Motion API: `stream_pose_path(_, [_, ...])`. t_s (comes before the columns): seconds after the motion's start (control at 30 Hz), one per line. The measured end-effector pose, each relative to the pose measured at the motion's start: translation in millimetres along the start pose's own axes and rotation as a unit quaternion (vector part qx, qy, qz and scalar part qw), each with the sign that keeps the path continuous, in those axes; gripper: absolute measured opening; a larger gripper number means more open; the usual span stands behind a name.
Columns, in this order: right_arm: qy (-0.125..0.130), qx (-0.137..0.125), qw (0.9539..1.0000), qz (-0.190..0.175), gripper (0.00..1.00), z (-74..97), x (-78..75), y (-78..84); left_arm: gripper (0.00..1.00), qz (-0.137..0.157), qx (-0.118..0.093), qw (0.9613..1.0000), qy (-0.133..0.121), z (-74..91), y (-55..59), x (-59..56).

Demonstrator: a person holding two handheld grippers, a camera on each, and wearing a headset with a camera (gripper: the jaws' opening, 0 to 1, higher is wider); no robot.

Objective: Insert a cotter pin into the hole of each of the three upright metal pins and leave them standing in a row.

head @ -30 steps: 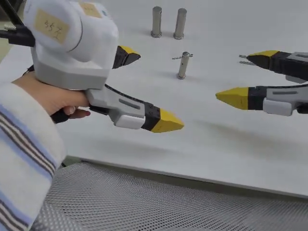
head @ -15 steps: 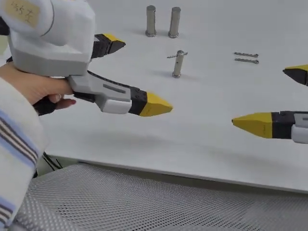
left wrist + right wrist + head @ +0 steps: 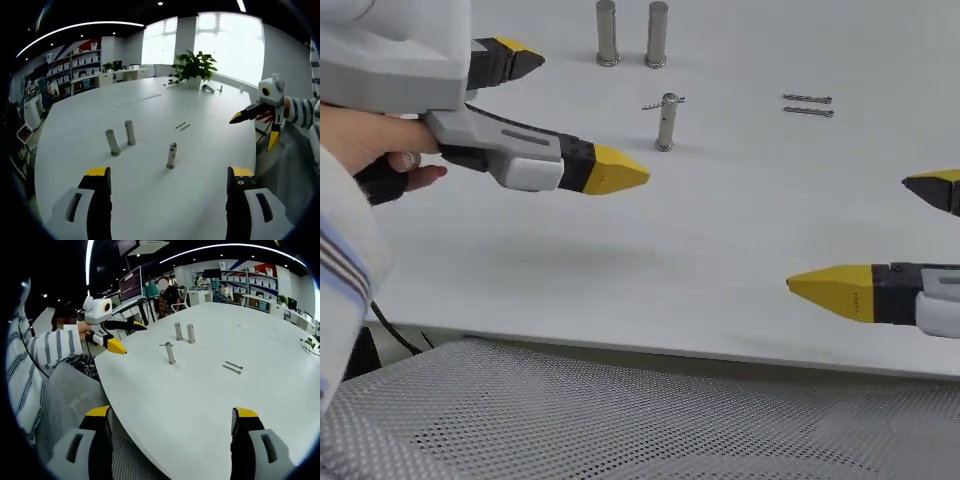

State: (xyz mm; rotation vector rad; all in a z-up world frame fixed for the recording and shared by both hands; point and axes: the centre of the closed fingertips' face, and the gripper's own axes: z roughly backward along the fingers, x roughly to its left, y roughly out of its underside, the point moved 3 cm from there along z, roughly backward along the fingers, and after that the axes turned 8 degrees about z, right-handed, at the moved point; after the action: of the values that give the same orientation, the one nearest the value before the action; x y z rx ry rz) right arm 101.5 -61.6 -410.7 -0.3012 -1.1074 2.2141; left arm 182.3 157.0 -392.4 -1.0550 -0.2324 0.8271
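- The left gripper (image 3: 595, 117) hangs above the bench (image 3: 620, 270) at about 10 o'clock in the head view. A hand (image 3: 370, 140) holds it, and its yellow-tipped fingers stand wide apart with nothing between them.
- The right gripper (image 3: 847, 234) enters at about 4 o'clock of the same view. Its fingers are also wide and hold nothing.
- The front metal pin (image 3: 666, 125) stands upright on the bench, at about 12 o'clock from the middle of the head view. An inserted cotter pin (image 3: 655, 104) crosses it near the top and sticks out to the 9 o'clock side.
- The left bare pin (image 3: 607, 33) and the right bare pin (image 3: 657, 35) stand upright just beside each other, behind the front metal pin, toward 11 o'clock from it.
- Two loose cotter pins (image 3: 807, 99) lie flat side by side on the bench, at about 3 o'clock from the front metal pin and well apart from it.
- In the left gripper view the front metal pin is at 12 o'clock between the fingers, well apart from their tips.
- A grey mesh surface (image 3: 620, 420) lies at 6 o'clock, below the bench edge.
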Motion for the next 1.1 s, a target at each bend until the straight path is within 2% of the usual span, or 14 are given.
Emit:
stream_pose_path(0.03, [0.000, 0.000, 1.0000, -0.002, 0.97, 0.9, 0.8, 0.4, 0.93, 0.002, -0.008, 0.9999, -0.006, -2.7, -5.4, 8.3])
stream_pose_path(0.1, [0.004, 0.000, 1.0000, -0.005, 0.97, 4.1, 2.1, 1.0, 0.93, -0.003, -0.010, 0.9999, -0.011, -5.9, -10.8, 16.5])
stream_pose_path(0.33, [0.014, -0.002, 0.9998, -0.013, 0.96, 11.6, -0.1, 2.3, 0.92, -0.033, 0.006, 0.9991, -0.026, -20.7, -20.1, 46.8])
stream_pose_path(0.67, [0.029, 0.000, 0.9993, -0.025, 0.95, 19.6, -3.7, 5.4, 0.88, -0.028, 0.011, 0.9985, -0.046, -42.7, -30.8, 86.1])
stream_pose_path(0.77, [0.034, 0.003, 0.9991, -0.026, 0.95, 21.6, -4.9, 6.9, 0.85, -0.025, 0.010, 0.9982, -0.054, -47.4, -32.4, 92.0])
stream_pose_path(0.83, [0.037, 0.005, 0.9988, -0.030, 0.94, 23.1, -7.0, 8.5, 0.80, 0.008, 0.005, 0.9984, -0.057, -53.6, -32.4, 97.1])
stream_pose_path(0.87, [0.039, 0.003, 0.9987, -0.032, 0.94, 23.8, -7.7, 8.4, 0.77, 0.012, -0.004, 0.9987, -0.050, -57.2, -34.5, 98.4])
stream_pose_path(0.93, [0.042, 0.003, 0.9985, -0.035, 0.94, 24.8, -9.3, 8.4, 0.73, 0.008, -0.001, 0.9986, -0.053, -61.6, -34.4, 101.8])
stream_pose_path(1.03, [0.045, 0.008, 0.9984, -0.034, 0.94, 26.1, -11.0, 9.3, 0.71, 0.010, 0.010, 0.9981, -0.060, -71.3, -31.5, 107.9])
stream_pose_path(1.1, [0.043, 0.008, 0.9985, -0.034, 0.94, 26.7, -10.9, 7.7, 0.64, 0.006, 0.011, 0.9975, -0.070, -76.5, -30.7, 112.1])
